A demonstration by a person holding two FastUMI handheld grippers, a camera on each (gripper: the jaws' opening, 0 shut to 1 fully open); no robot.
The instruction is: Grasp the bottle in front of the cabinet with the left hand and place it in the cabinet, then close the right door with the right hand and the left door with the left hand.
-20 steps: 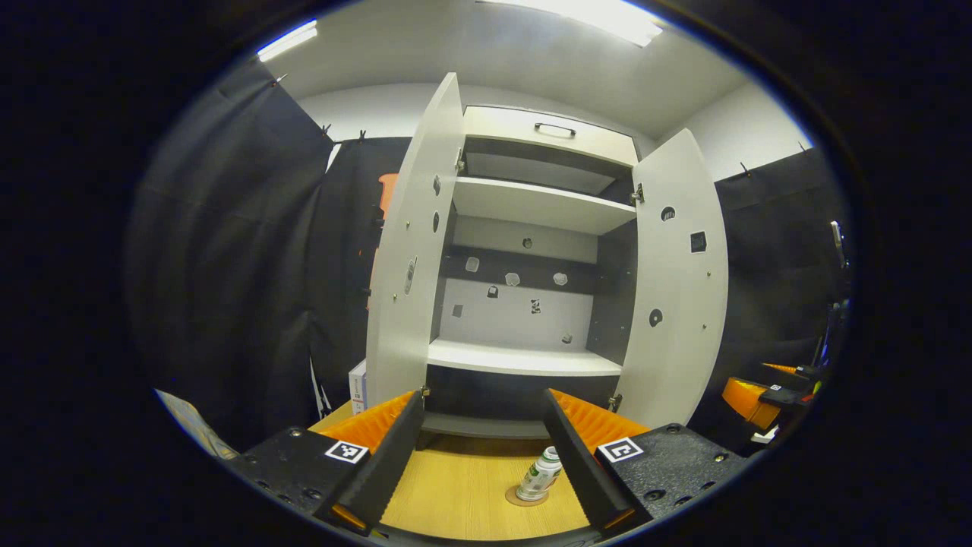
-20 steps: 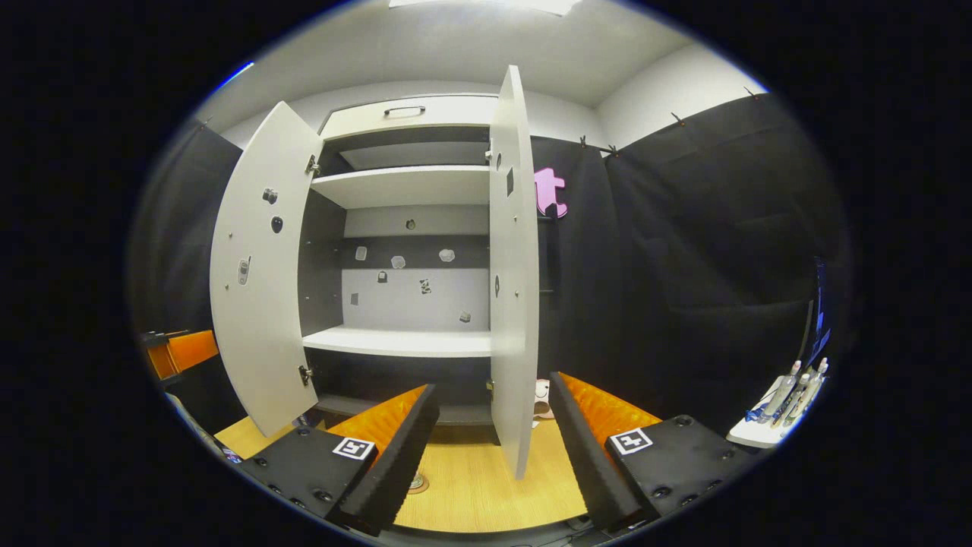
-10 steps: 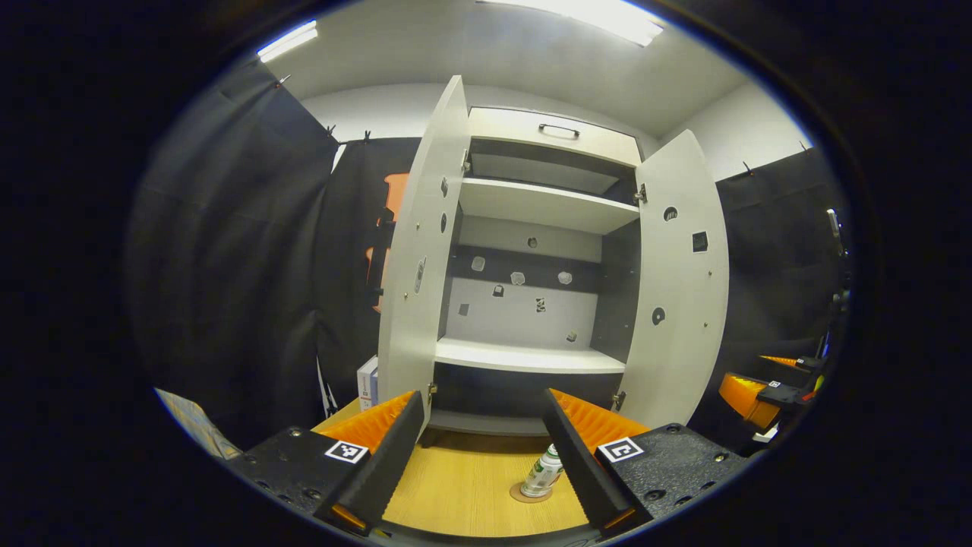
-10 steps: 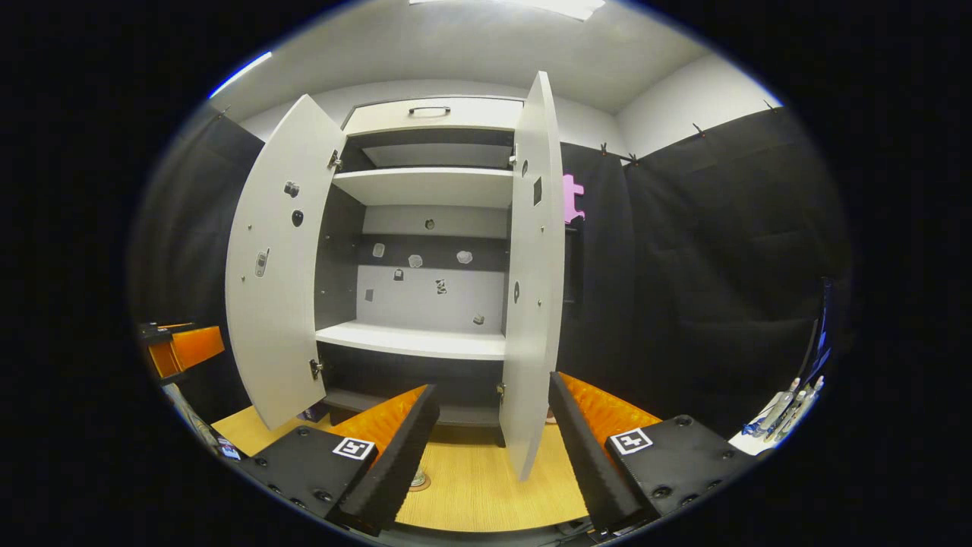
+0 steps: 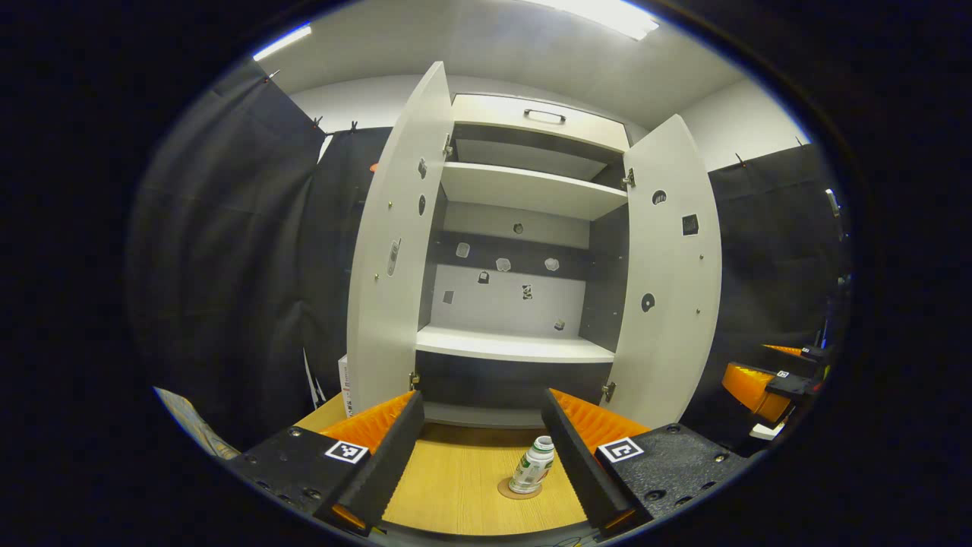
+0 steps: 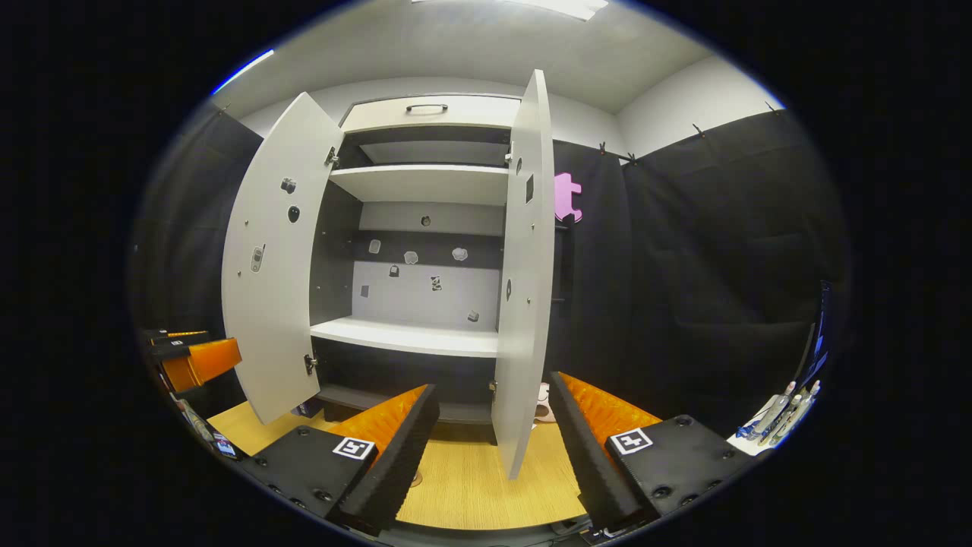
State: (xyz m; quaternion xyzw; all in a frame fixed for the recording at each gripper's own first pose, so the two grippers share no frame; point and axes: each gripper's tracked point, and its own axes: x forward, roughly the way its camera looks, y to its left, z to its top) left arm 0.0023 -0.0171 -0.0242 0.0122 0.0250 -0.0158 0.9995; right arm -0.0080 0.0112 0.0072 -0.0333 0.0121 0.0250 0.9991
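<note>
A small white bottle with a green label (image 5: 531, 469) stands on a round coaster on the wooden tabletop (image 5: 463, 486), in front of the white cabinet (image 5: 516, 346). Both cabinet doors hang wide open: the left door (image 5: 391, 251) and the right door (image 5: 668, 273). My left gripper (image 5: 480, 456) is open, and the bottle sits ahead near its right finger. In the right gripper view my right gripper (image 6: 492, 448) is open, with the right door's edge (image 6: 524, 304) straight ahead between its fingers. The left gripper (image 6: 194, 361) shows at the left edge there.
A small box (image 5: 345, 380) stands beside the cabinet's left side. A white tray with pens (image 6: 778, 410) lies at the far right in the right gripper view. A pale object (image 6: 542, 401) sits behind the right door. Black cloth walls surround the table.
The left gripper view has drawn slightly back and tilted, so the bottle sits a little farther ahead. The right gripper has shifted a little; the doors stay open.
</note>
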